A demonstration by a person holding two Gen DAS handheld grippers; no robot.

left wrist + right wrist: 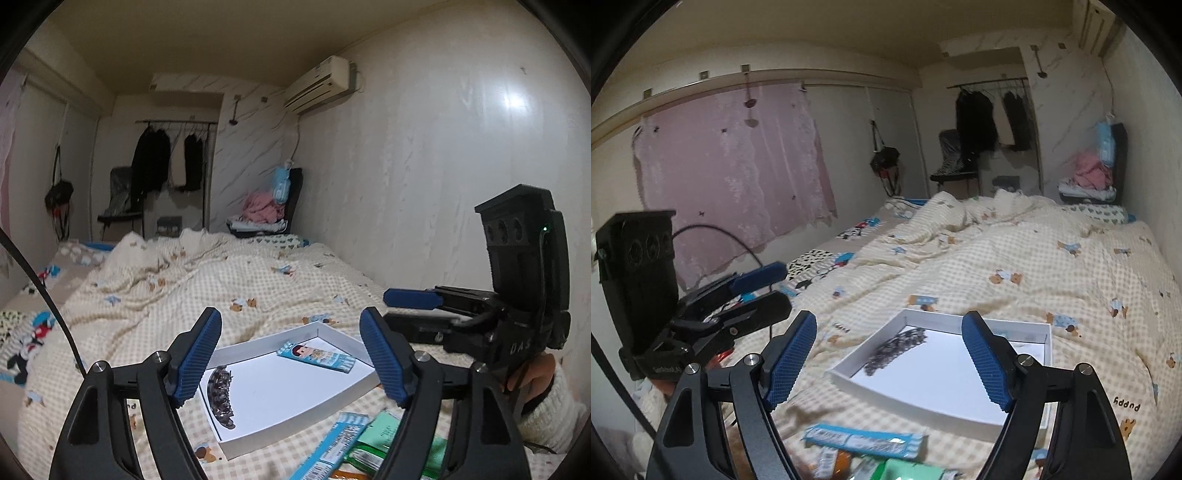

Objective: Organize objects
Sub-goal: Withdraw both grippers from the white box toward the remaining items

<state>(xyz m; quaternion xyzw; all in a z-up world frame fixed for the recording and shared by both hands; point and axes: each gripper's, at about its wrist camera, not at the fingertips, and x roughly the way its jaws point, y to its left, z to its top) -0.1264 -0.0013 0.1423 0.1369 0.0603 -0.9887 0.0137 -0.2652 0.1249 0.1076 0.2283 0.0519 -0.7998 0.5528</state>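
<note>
L gripper point(291, 354) jaws apart, empty, hovering over white tray point(332, 328); R gripper point(888, 356) likewise, aimed at tray.

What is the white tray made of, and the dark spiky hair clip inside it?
The white tray looks like matte cardboard: thin straight walls, sharp folded corners, flat dull surface. The hair clip looks like hard glossy plastic, probably: dark mottled colour, small highlights along its curved back, stiff teeth. Metal parts cannot be ruled out.
</note>
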